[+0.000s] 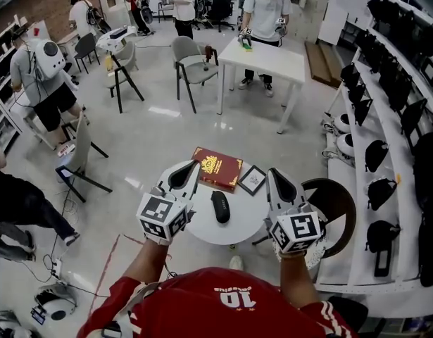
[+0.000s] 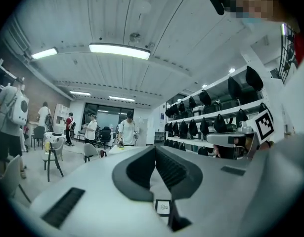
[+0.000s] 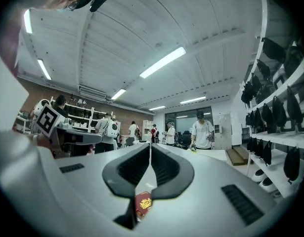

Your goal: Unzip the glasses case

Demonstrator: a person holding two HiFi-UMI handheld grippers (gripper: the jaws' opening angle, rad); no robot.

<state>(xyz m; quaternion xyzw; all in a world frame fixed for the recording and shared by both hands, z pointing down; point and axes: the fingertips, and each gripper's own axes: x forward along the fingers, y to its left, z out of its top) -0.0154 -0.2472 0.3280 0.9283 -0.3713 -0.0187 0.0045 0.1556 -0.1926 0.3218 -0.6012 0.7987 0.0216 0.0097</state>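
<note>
In the head view the black glasses case (image 1: 220, 206) lies zipped on the small round white table (image 1: 202, 229). Neither gripper touches it. My left gripper (image 1: 185, 175) hovers over the table's left edge with its jaws together and nothing between them. To the right of the case, my right gripper (image 1: 280, 185) is raised over the table's right edge, also shut and empty. The left gripper view has the left gripper (image 2: 155, 150) pointing level across the room. The right gripper (image 3: 150, 147) in its own view does the same. The case is hidden in both gripper views.
A red book (image 1: 217, 167) and a small framed picture (image 1: 252, 179) lie at the table's far side. A dark round stool (image 1: 341, 204) stands just right of the table. Shelves of black bags (image 1: 385, 153) line the right. Chairs, a white table (image 1: 265, 58) and people stand further off.
</note>
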